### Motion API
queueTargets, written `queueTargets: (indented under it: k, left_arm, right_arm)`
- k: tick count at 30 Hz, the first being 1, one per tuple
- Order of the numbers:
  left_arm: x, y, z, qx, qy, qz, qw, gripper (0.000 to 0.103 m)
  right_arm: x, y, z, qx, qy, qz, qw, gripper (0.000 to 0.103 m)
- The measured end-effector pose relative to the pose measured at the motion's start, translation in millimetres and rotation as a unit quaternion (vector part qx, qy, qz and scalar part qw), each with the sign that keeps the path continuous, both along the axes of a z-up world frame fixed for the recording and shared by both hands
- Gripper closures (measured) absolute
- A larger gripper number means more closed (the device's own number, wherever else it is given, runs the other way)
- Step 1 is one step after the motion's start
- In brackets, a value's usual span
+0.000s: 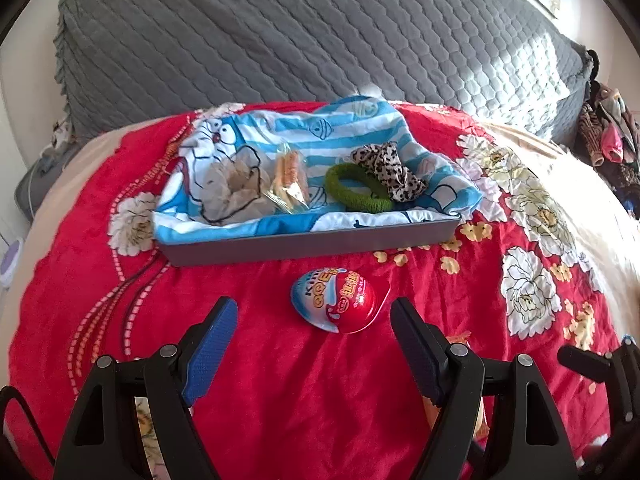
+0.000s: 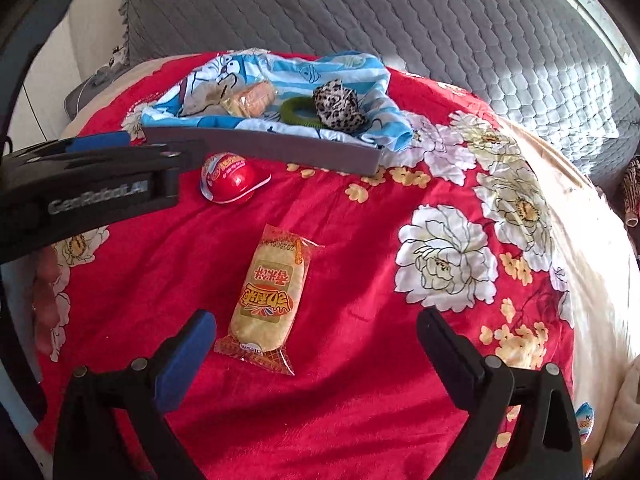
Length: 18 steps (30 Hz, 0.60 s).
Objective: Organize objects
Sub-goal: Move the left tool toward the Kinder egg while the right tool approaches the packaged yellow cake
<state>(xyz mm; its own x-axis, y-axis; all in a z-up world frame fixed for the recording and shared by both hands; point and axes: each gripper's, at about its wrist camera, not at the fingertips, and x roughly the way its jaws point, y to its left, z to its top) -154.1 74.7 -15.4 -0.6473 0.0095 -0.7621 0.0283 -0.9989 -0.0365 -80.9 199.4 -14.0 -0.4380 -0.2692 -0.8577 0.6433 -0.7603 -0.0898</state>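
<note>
Left gripper [image 1: 314, 316] is being held wide open, empty, before the red-and-blue plastic chocolate egg [image 1: 338, 300] at lower centre. Right gripper [image 2: 316, 334] is likewise being held open, empty, around the orange-wrapped rice cake packet [image 2: 269, 300].

A bedroom in someone's home: a bed [image 1: 280, 380] spread with a red floral blanket [image 2: 360, 280], a grey quilted headboard cover [image 1: 280, 40] behind it, and clothes heaped [image 1: 608, 128] at the bedside.
</note>
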Motion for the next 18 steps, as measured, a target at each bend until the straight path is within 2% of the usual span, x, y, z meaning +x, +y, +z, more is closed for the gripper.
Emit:
queueTargets:
  k: [6,18]
  left_arm:
    - [-15.5,6.7,-13.3,-0.006,-0.006,-0.011,0.9999,0.023]
    - [-38.7,6.1,-40.7,0.01,-0.025,-0.009,0.9996,0.023]
  right_arm:
    - [-4.9,-6.3,-10.7,0.008,-0.007,0.002,1.0,0.002]
    - [-18.8,-13.7,-28.9,0.02,-0.025,-0.003,0.999,0.002]
